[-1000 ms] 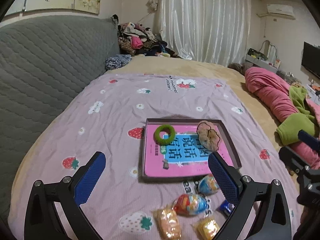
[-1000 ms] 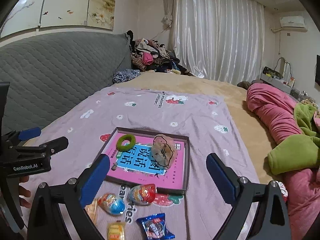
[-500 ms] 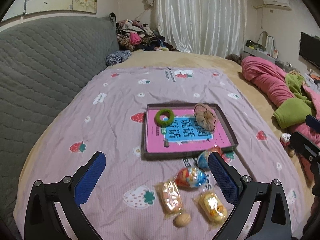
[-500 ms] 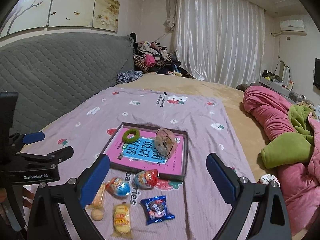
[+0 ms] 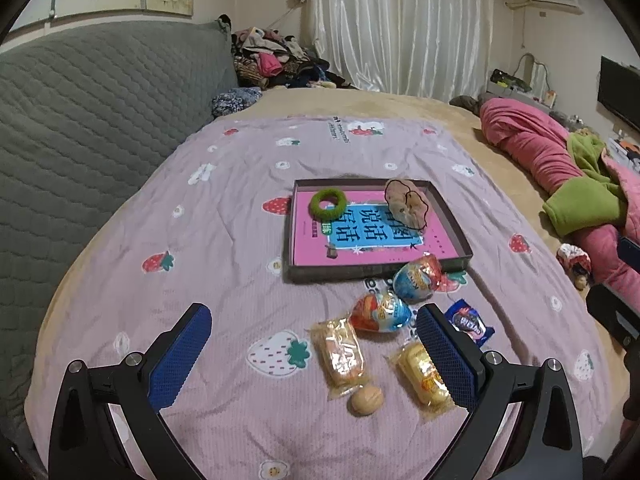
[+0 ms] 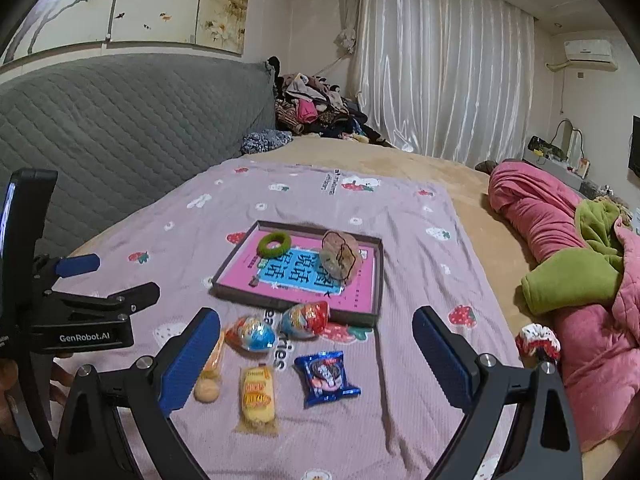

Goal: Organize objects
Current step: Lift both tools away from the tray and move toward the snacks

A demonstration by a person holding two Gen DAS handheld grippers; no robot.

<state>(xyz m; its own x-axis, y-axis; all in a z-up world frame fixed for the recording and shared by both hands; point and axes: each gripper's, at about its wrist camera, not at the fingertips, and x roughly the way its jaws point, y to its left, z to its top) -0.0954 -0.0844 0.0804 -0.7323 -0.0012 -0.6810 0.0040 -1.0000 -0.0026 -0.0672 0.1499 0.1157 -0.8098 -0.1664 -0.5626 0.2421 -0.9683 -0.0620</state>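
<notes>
Here the left claw (image 5: 312, 354) and right claw (image 6: 316, 356) both hang released, gripping nothing. The snack packets (image 5: 340, 354) lie just ahead between their fingers, long axes pointing away, roughly equally near both. Beyond sits the tray (image 5: 376, 272), on a strawberry blanket (image 5: 200, 240) covering the bed; curtains (image 5: 400, 28) behind.

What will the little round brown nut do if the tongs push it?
The small round tan walnut will probably roll, since it looks ball-shaped and lies loose on the purple strawberry-print bedsheet. The soft, wrinkled cloth may stop it soon. Its shell looks hard, so it likely won't squash, but it might slip out sideways between the pads.
</notes>
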